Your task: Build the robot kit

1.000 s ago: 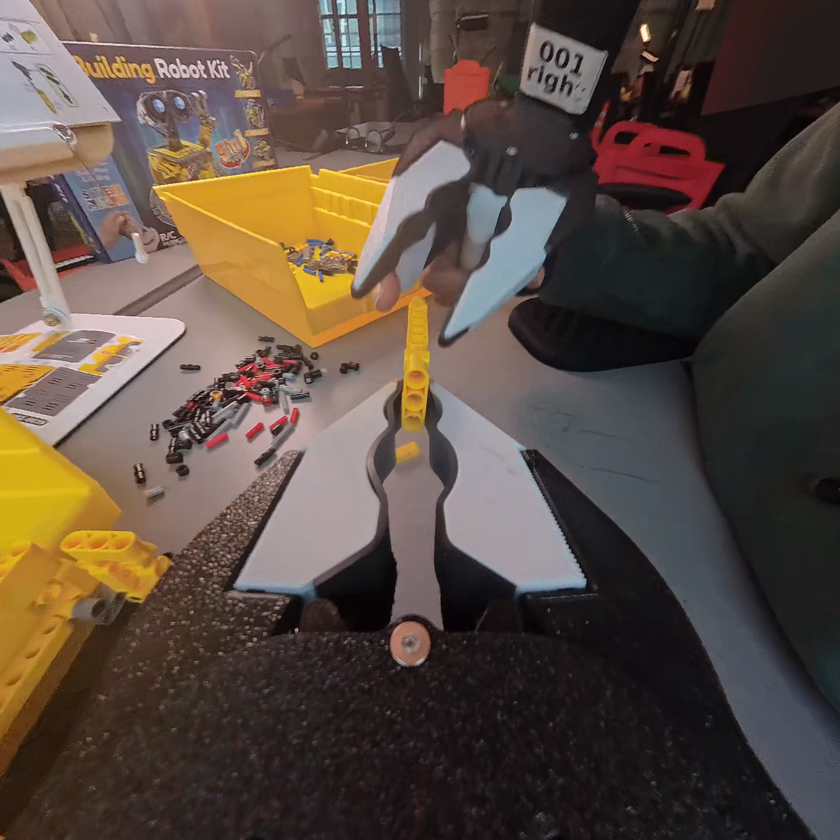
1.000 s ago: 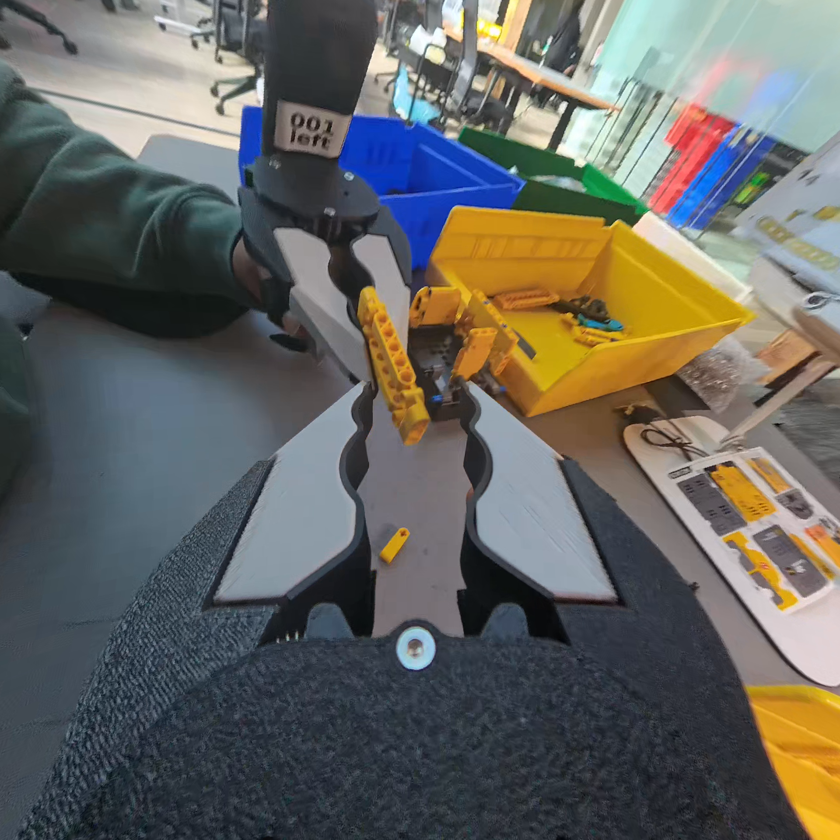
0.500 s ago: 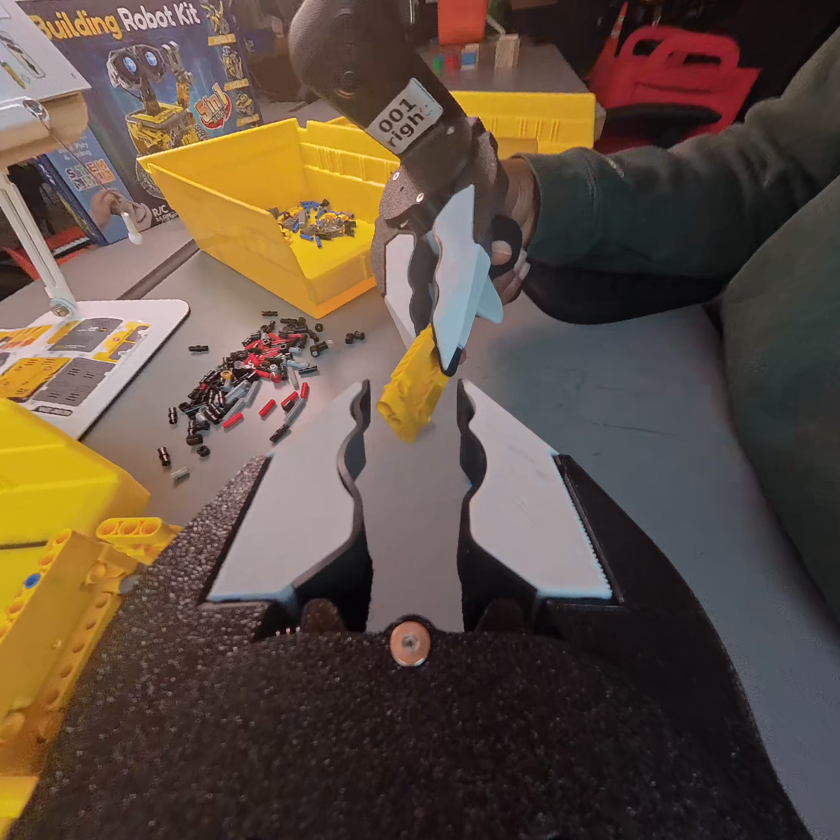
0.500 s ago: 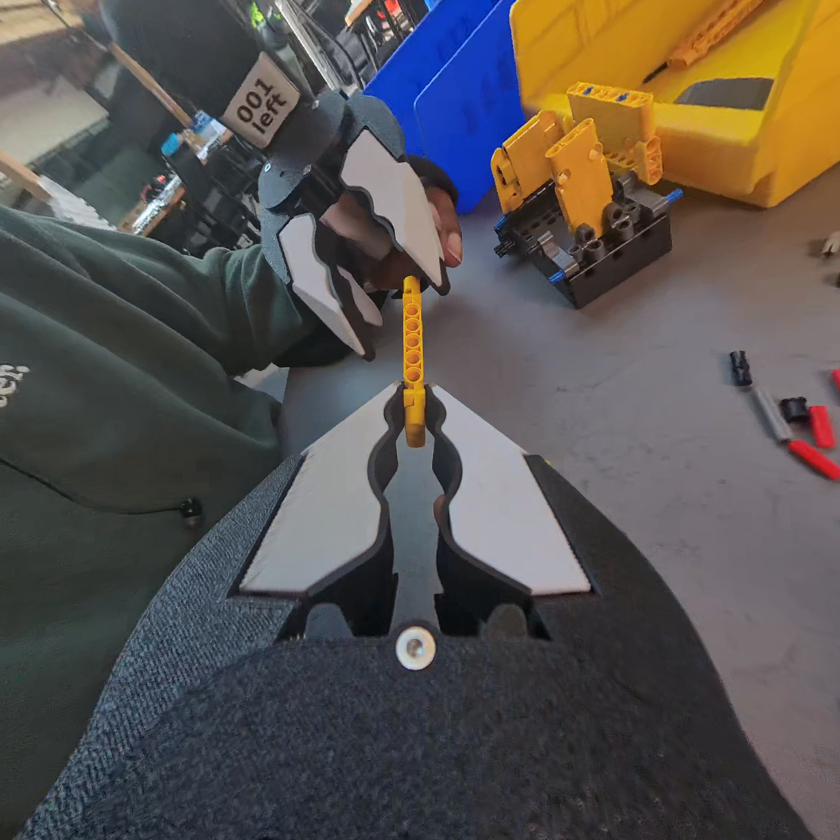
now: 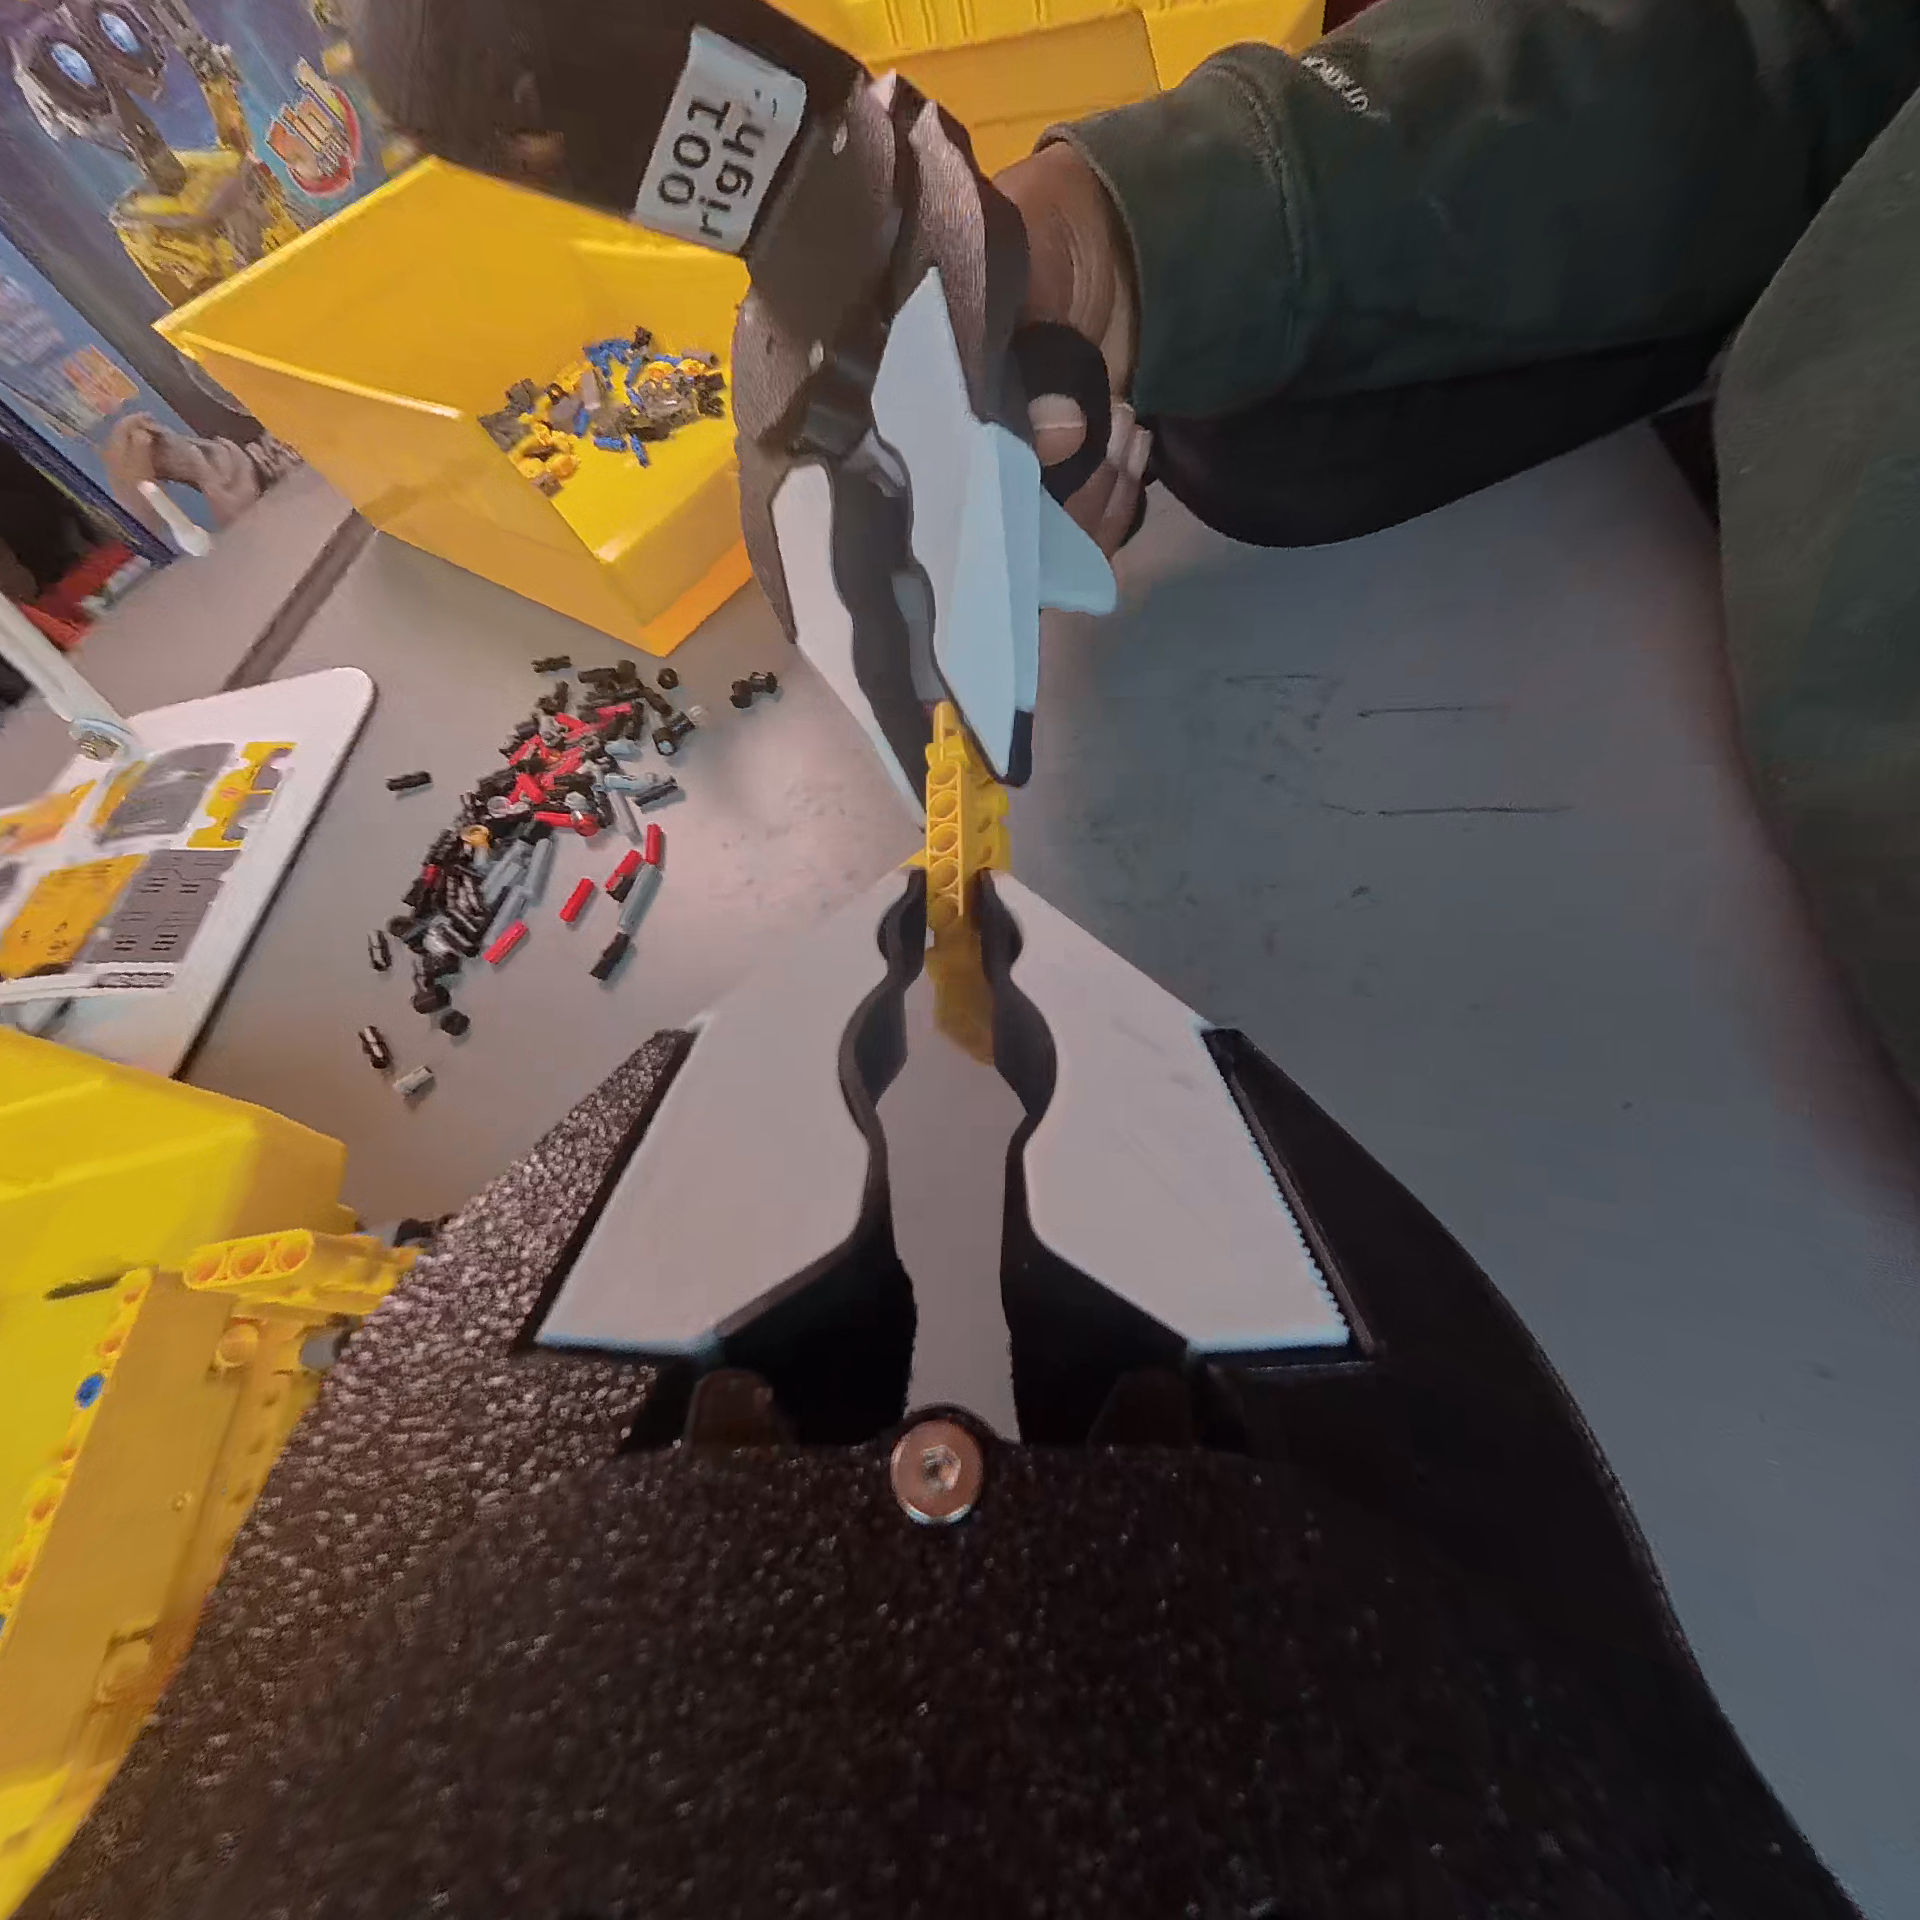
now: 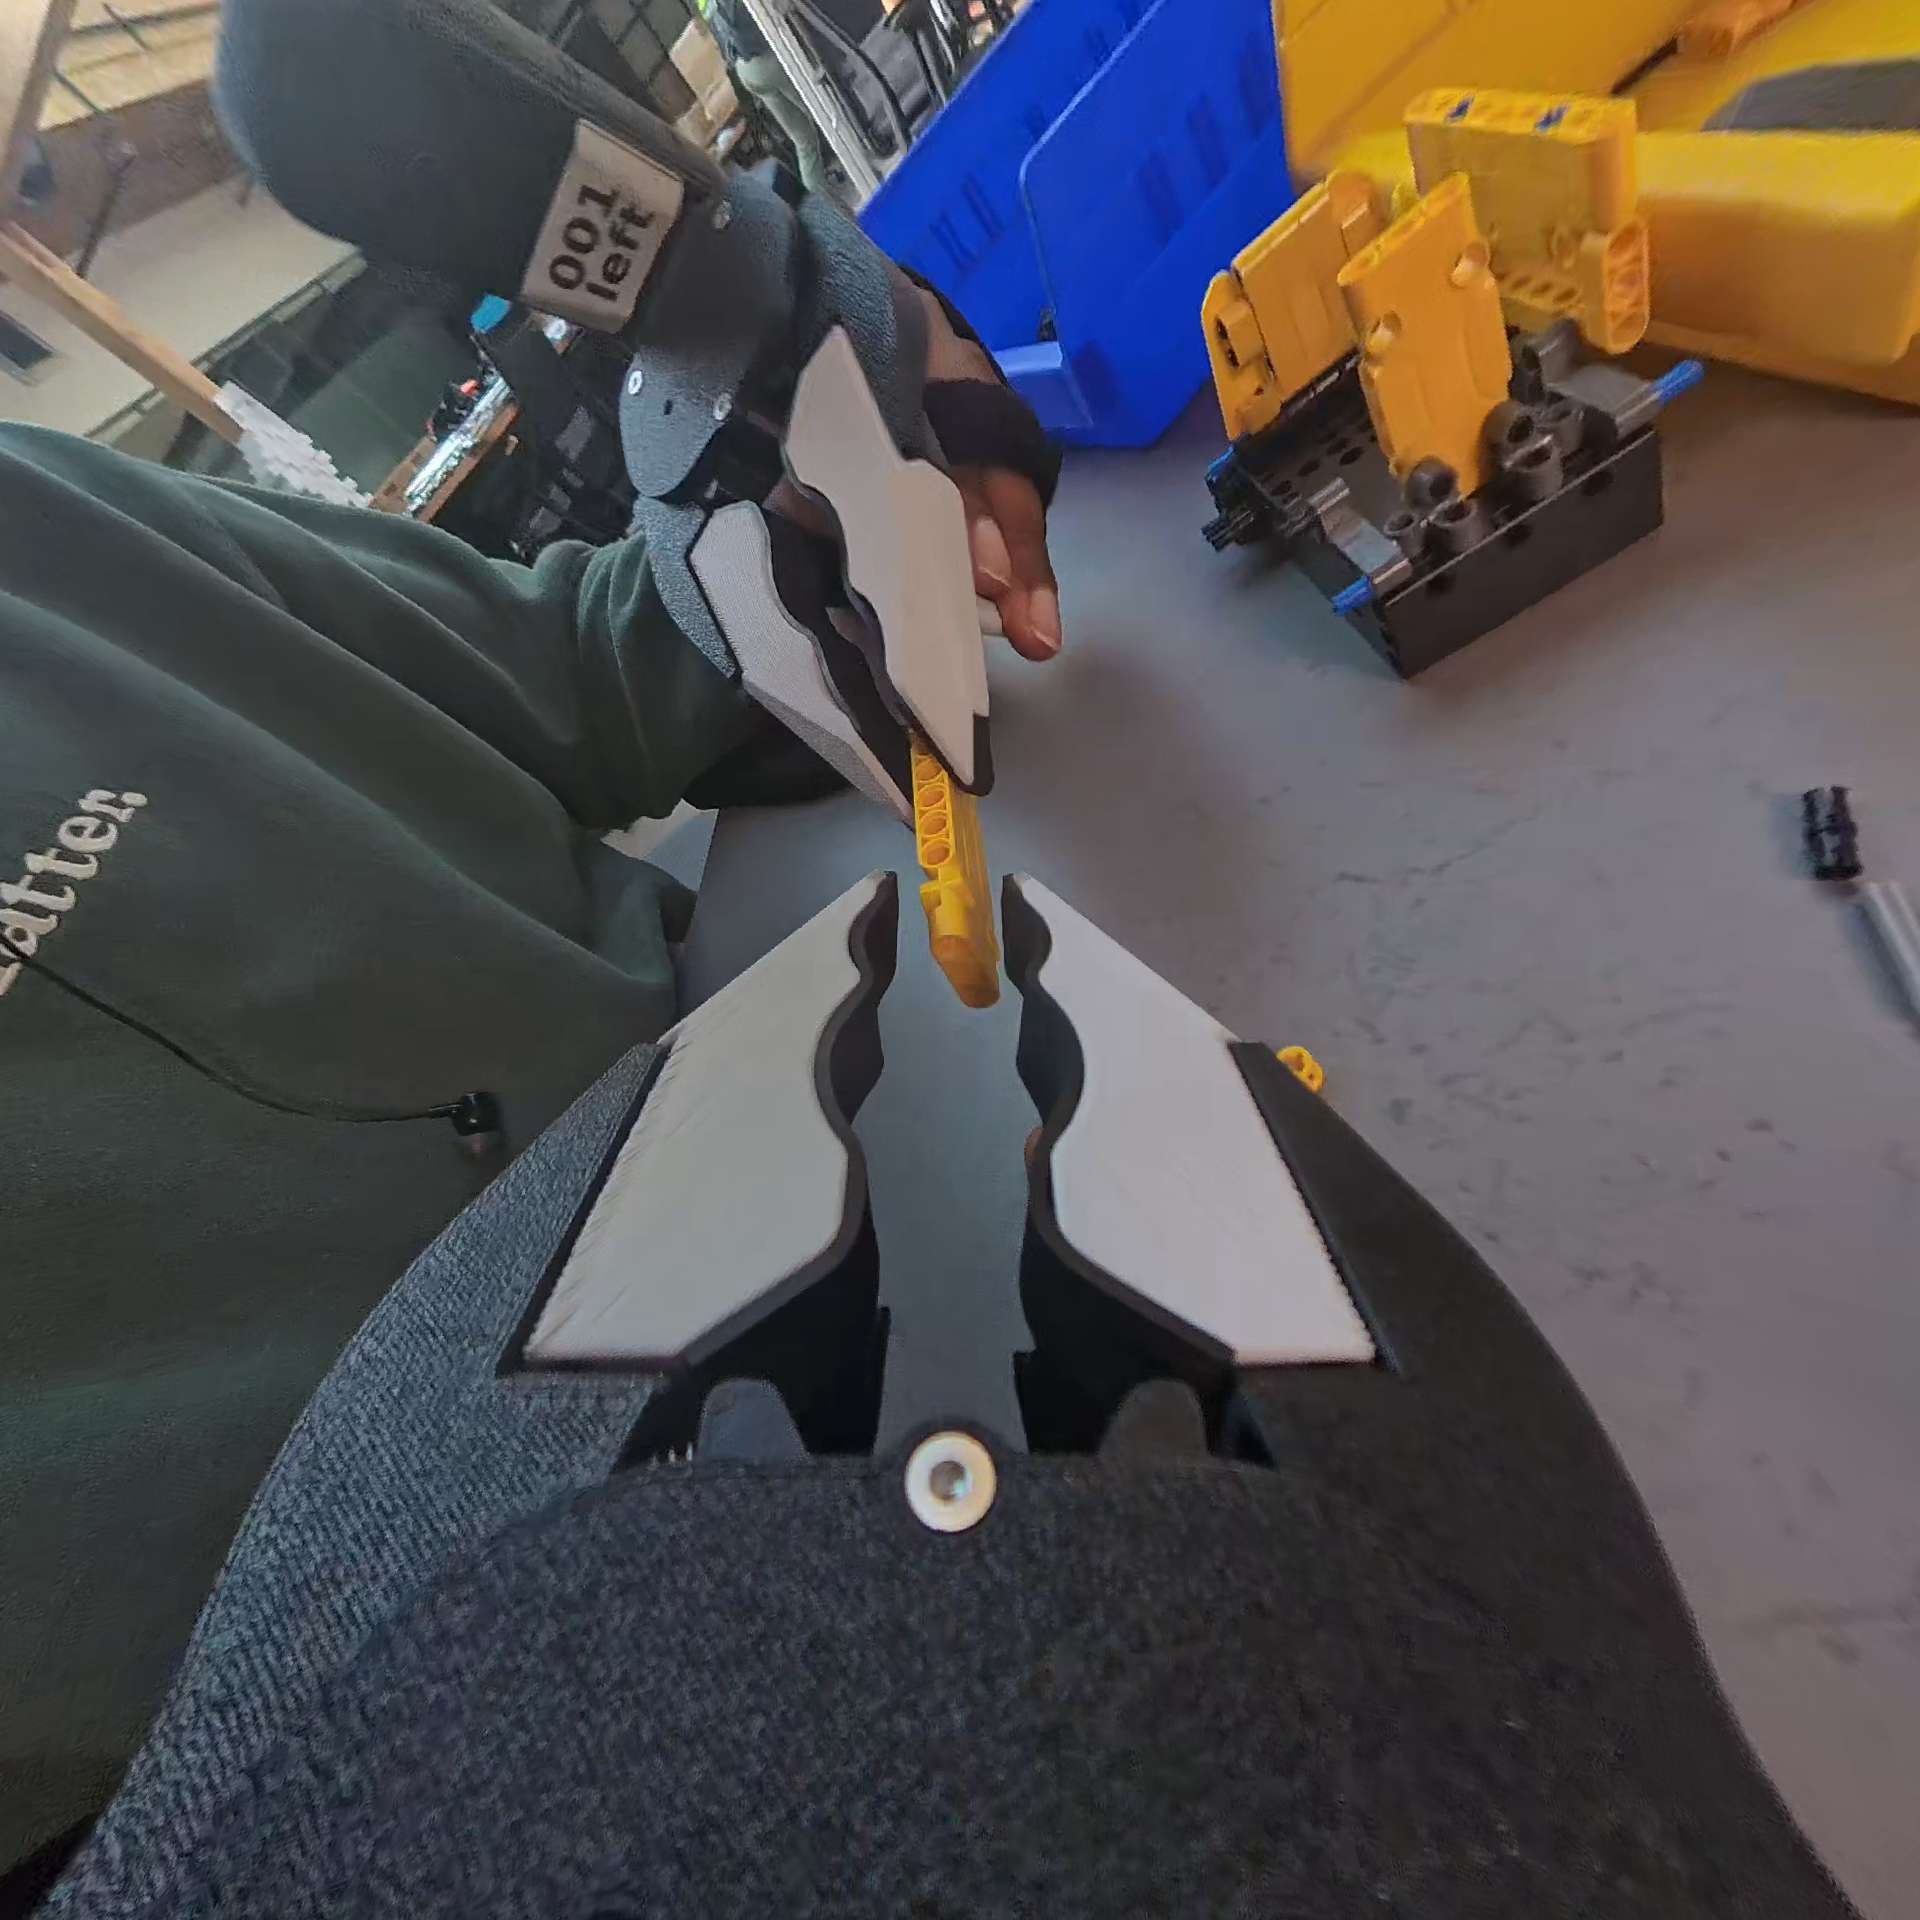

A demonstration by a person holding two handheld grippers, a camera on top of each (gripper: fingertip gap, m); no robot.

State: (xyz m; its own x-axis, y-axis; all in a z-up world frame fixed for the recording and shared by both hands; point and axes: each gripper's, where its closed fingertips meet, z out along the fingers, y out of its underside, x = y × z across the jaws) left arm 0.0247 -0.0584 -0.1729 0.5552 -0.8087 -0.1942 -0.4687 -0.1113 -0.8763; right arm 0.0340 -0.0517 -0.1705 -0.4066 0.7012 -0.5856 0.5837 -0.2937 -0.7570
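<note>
Yellow beam pinched by left hand-held gripper; right's jaws apart.

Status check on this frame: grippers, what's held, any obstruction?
Left gripper shut on yellow beam. Right gripper open, fingers straddling its free end. Loose pins lie aside on table.

Two grippers, one yellow beam.

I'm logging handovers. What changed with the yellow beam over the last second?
The yellow beam went back to the left gripper, whose jaws have shut on it; the right gripper, which clamped it half a second ago, has opened its jaws around the other end. The pile of small pins and the yellow bin lie unchanged.
</note>
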